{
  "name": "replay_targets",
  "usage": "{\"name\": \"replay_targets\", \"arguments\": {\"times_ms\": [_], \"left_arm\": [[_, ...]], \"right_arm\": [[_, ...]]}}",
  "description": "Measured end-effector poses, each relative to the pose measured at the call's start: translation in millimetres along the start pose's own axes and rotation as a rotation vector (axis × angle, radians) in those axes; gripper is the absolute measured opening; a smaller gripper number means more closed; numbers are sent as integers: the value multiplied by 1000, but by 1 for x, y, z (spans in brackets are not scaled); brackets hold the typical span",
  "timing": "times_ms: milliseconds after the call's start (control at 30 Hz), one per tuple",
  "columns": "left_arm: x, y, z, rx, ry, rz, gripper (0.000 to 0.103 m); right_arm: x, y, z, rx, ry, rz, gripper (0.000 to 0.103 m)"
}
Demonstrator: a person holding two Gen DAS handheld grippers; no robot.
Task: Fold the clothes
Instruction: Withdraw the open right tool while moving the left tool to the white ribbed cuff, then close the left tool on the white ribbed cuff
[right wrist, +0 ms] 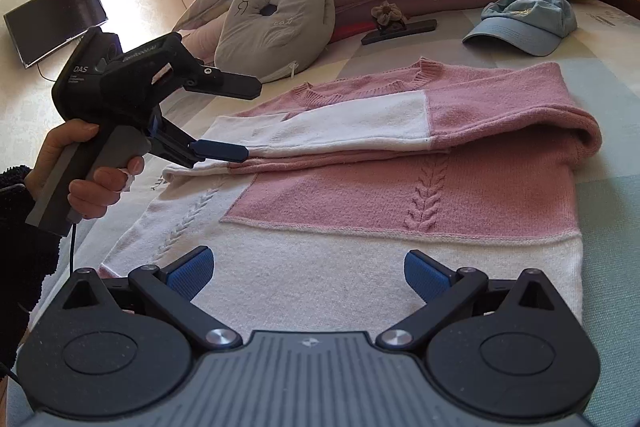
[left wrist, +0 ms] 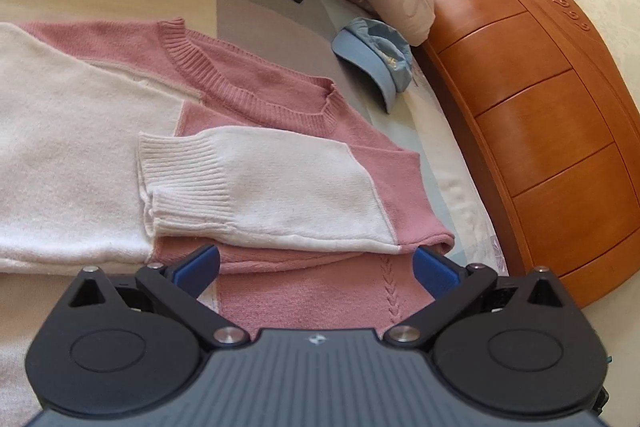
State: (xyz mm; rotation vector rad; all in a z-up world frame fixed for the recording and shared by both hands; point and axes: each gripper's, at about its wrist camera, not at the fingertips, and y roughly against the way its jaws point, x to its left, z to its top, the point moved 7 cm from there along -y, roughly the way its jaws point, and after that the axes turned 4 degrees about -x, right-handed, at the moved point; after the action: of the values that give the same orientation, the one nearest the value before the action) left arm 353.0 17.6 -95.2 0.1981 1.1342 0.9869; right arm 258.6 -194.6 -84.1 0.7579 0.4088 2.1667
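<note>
A pink and white knit sweater [left wrist: 280,99] [right wrist: 360,195] lies flat on the bed with both sleeves folded across its body. The white-cuffed sleeve [left wrist: 256,183] lies on top, just beyond my left gripper [left wrist: 316,263]. That gripper is open, its blue pads spread over the pink cable-knit panel and holding nothing. In the right wrist view a hand holds the left gripper [right wrist: 224,151] at the sweater's left edge, beside the sleeve cuff. My right gripper [right wrist: 308,267] is open above the sweater's white lower band, with nothing between its fingers.
A light blue cap [left wrist: 376,55] [right wrist: 524,23] lies on the bed beyond the sweater. Pillows [right wrist: 276,23] and a black flat object with a fabric flower [right wrist: 400,27] sit further back. An orange wooden headboard [left wrist: 520,107] borders the bed. A TV [right wrist: 56,19] hangs on the wall.
</note>
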Motion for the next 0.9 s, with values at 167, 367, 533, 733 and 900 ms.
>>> {"name": "replay_targets", "arguments": {"times_ms": [167,367,533,733,900], "left_arm": [[20,-3,9,-23,52,65,102],[32,-3,20,-97,168,31,102],[40,-16,20,-111,219,-69,102],[71,-8,26,-178,324,5,34],[73,-6,21,-204,254,102,8]], "right_arm": [[-15,8,1,-23,-44,-3,103],[-11,7,-1,-26,-46,21,103],[-9,3,-4,-17,-48,32,103],[-13,3,-8,-11,-62,26,103],[-16,5,-9,-16,-71,27,103]]}}
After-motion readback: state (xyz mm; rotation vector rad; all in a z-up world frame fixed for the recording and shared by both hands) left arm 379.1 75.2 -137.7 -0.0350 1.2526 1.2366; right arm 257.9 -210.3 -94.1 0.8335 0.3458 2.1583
